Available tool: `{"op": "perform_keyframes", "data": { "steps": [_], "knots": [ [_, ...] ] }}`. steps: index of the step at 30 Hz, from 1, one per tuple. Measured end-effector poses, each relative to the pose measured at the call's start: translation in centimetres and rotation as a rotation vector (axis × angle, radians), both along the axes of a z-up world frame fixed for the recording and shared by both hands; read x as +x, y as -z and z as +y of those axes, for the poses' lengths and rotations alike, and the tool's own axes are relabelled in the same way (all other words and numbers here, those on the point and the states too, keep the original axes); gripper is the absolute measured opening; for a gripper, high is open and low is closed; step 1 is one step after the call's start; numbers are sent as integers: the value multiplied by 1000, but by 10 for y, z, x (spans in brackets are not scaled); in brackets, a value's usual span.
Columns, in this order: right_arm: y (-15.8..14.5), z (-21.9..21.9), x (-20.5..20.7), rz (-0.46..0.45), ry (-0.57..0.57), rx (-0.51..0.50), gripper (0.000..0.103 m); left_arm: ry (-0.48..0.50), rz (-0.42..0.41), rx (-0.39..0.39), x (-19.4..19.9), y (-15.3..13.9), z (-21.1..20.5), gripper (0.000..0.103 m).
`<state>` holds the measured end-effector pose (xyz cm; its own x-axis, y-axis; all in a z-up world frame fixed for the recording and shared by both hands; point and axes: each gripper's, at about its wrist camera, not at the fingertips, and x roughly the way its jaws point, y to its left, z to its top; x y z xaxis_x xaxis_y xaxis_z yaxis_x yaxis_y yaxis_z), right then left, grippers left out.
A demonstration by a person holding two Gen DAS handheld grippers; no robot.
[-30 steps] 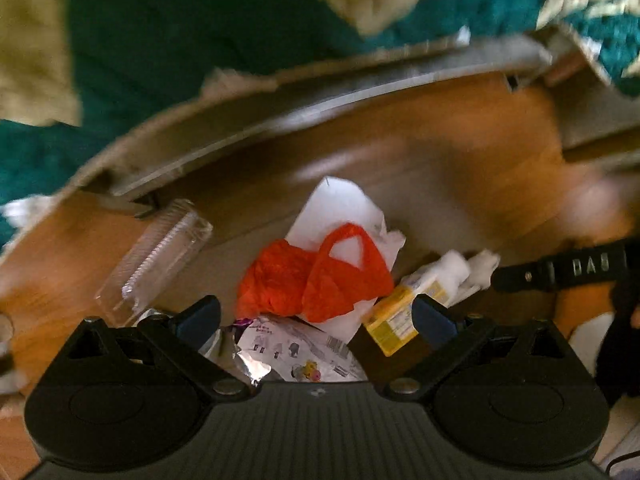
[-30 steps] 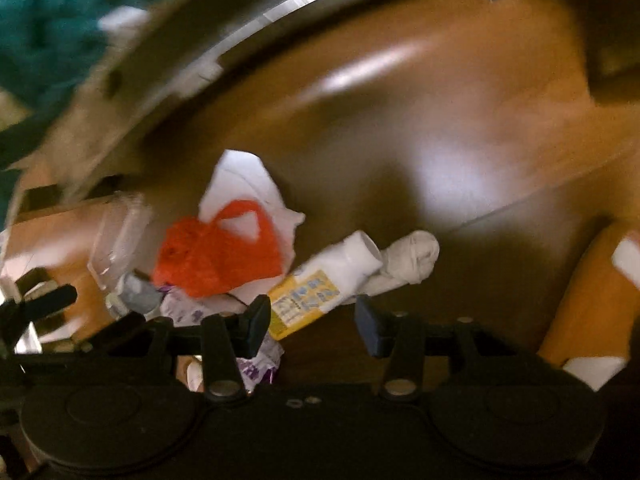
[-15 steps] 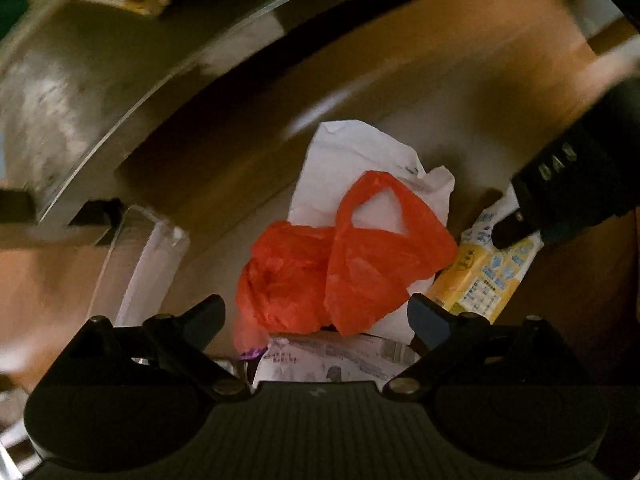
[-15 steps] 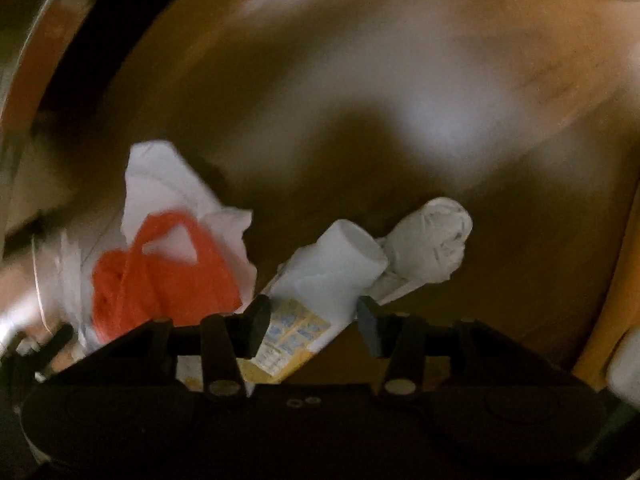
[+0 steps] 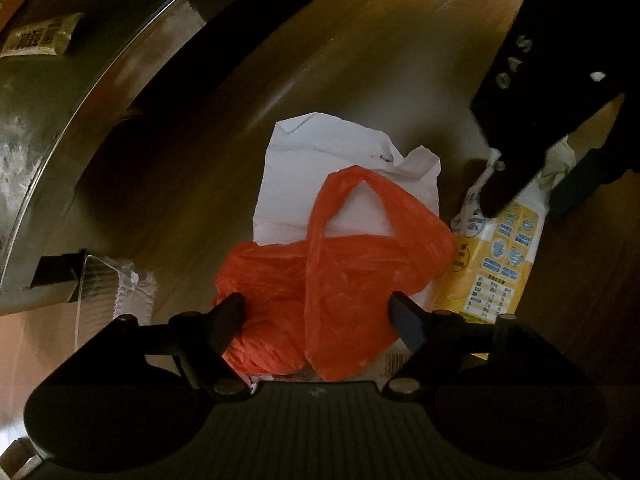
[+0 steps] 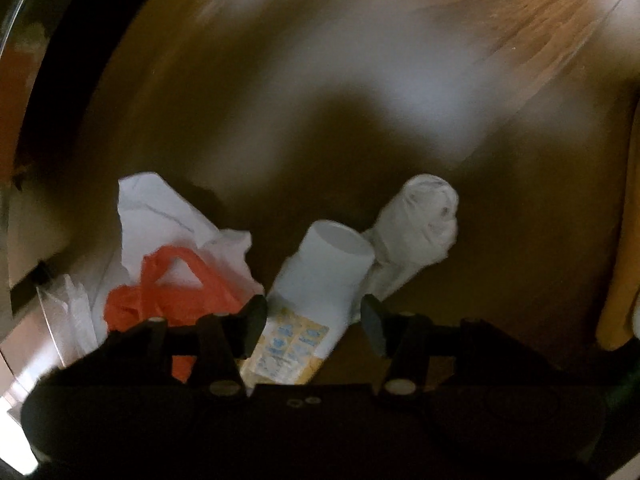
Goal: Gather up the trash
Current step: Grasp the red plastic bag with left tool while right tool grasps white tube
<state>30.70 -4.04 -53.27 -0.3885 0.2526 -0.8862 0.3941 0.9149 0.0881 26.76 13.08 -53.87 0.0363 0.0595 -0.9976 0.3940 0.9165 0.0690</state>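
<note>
A pile of trash lies on the wooden floor. An orange plastic bag [image 5: 340, 276] lies on a white sheet of paper [image 5: 332, 172]. My left gripper [image 5: 320, 312] is open, its fingers on either side of the bag. A yellow-and-white packet [image 5: 496, 264] lies to the right, with my right gripper [image 5: 524, 196] seen above it. In the right wrist view my right gripper [image 6: 314, 320] is open around the packet's white end [image 6: 320, 276]. A crumpled white tissue wad [image 6: 420, 232] lies beyond it. The orange bag [image 6: 168, 296] shows at the left.
A clear plastic tray [image 5: 112, 292] lies left of the bag. A metal-edged furniture base [image 5: 80, 92] curves along the left, with a small labelled wrapper [image 5: 40, 36] under it. An orange object [image 6: 620, 272] stands at the right edge.
Both grippers have come down closer to the trash pile. The left now straddles the orange bag and the right straddles the packet.
</note>
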Motion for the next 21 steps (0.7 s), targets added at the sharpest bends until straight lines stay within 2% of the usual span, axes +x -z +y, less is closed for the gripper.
{"op": "perform_keyframes", "data": {
  "steps": [5,9,11,12,15,16,18,21],
  "knots": [
    [10,14,1,-13,-64,-44,54,20,-11,6,-2,4,-2,76],
    [8,23,2,-44,-164,-48,52,36,-34,34,0,10,-5,55],
    [6,27,2,-59,-202,-44,52,23,-43,34,3,10,-4,42],
    [4,29,2,-66,-228,-47,52,15,-49,39,5,10,-3,32],
    [-4,32,2,-97,-274,-37,51,-60,-47,13,13,6,8,26],
    [-8,32,2,-103,-282,-30,51,-105,-38,-11,16,4,14,21],
    [-18,32,1,-126,-305,-10,51,-158,-23,-50,20,-1,24,4],
    [-38,35,0,-175,-334,11,50,-233,0,-93,24,-11,40,4]
  ]
}}
